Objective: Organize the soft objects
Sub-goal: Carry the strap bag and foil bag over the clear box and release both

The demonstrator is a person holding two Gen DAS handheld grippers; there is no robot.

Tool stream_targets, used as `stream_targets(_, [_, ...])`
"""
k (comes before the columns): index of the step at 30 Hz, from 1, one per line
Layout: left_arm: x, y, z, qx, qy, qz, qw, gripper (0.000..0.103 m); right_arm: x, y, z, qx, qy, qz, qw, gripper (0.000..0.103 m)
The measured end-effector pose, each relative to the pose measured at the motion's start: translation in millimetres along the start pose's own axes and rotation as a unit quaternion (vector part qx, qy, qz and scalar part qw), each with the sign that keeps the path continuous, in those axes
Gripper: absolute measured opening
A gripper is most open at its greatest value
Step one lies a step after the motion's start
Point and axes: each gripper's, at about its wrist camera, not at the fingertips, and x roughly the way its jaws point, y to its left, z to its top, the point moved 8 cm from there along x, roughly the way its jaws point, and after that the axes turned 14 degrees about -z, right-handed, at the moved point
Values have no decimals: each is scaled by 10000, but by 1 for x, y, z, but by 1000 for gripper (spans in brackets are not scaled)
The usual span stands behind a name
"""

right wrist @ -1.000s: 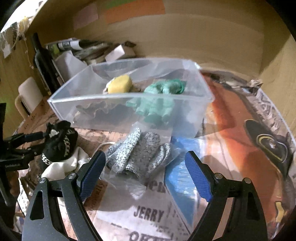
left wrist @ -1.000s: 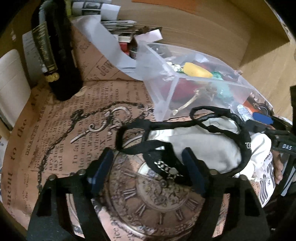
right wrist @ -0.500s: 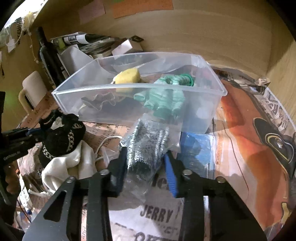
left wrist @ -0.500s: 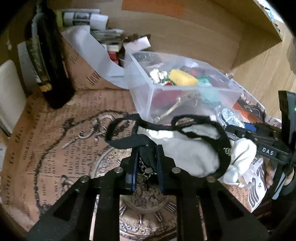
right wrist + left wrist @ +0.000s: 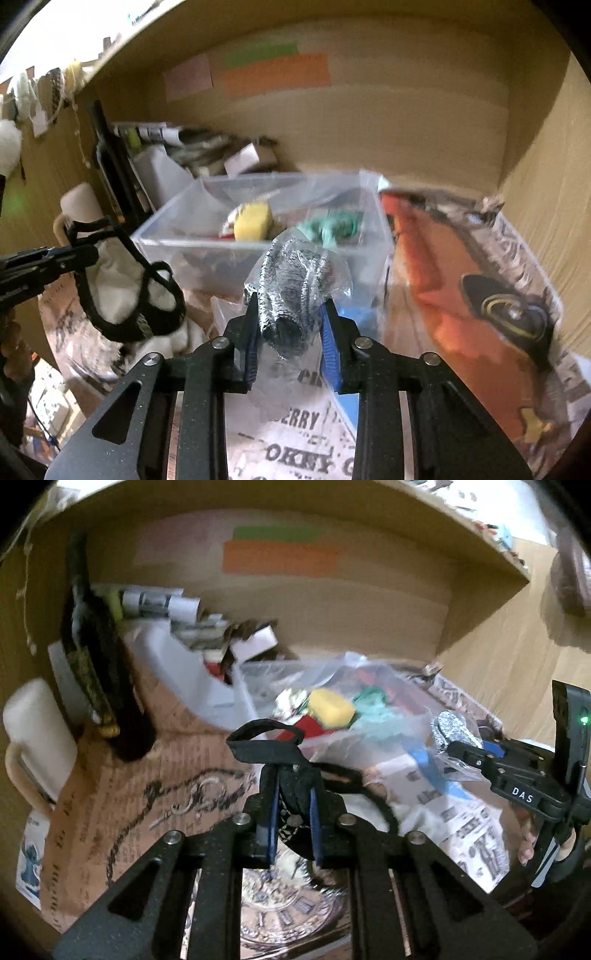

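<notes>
I am clamping my left gripper on a black-trimmed cloth bag; my right gripper is closing on bagged grey gloves; both are still outside the half-filled clear bin mid-frame.

Clear bin: things inside blurry, bottom ones hard to tell apart. Papers at back too blurry to read. Black bottle: label not readable. White cloth mostly hidden behind left gripper. Newsprint words partly covered, cut off at bottom edge.
</notes>
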Motion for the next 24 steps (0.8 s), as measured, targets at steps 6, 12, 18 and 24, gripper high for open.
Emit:
stream_targets(6, [-11,-25,29,370,-309,-79,9988,13,-19,-1,20,38,-409,1,9992,26])
stream_targets(12, [-17,-39,59,578,-604,-121,9964,13,-28,1,34,59,-653,39,9978,26])
stream_targets(18, [-15,-43,90,684,-899,-55,9936,13,-28,-1,49,44,-809,47,9967,27])
stream_targets(24, [5,-35,111,671,-968,50,9930,13,-13,4,63,-89,-796,30,9968,27])
